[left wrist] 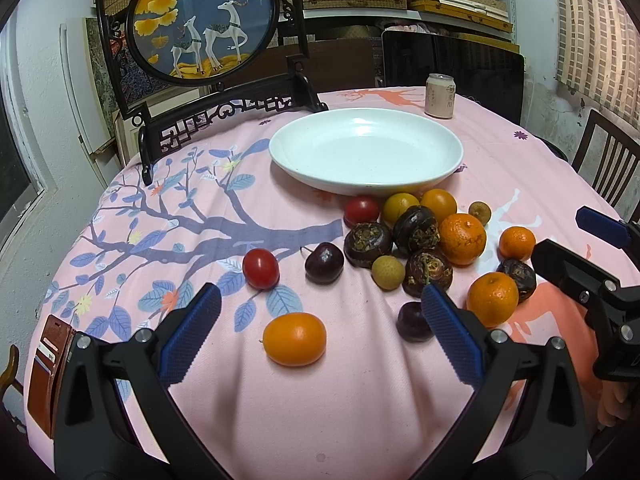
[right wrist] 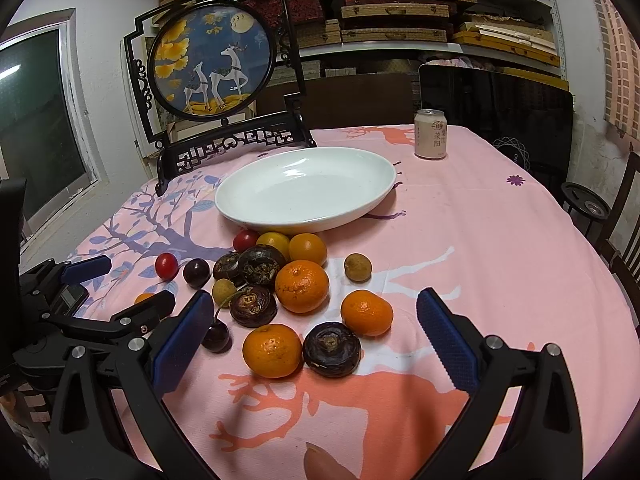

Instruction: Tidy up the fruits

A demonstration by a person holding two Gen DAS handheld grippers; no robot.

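Kumquat point(left wrist: 295, 339) at 6 o'clock of plate point(left wrist: 366, 190) — light, slick, firm (pinch mid-belly). Left gripper point(left wrist: 320, 312) and right gripper point(right wrist: 316, 312) both gape wide, empty.

Glossy glaze, matt cloth, rough and smooth fruit skins

The white glazed ceramic plate point(right wrist: 306, 190) at frame centre shines with reflections; the pink printed cotton-like tablecloth point(right wrist: 460, 240) beneath is matt and woven. The dark brown water chestnuts point(right wrist: 331, 349) look rough and crusty, the orange mandarins point(right wrist: 272, 351) dimpled, the red cherry tomatoes point(left wrist: 261, 268) smooth and glossy. The blue gripper pads point(left wrist: 452, 332) are ribbed rubber on matt black plastic.
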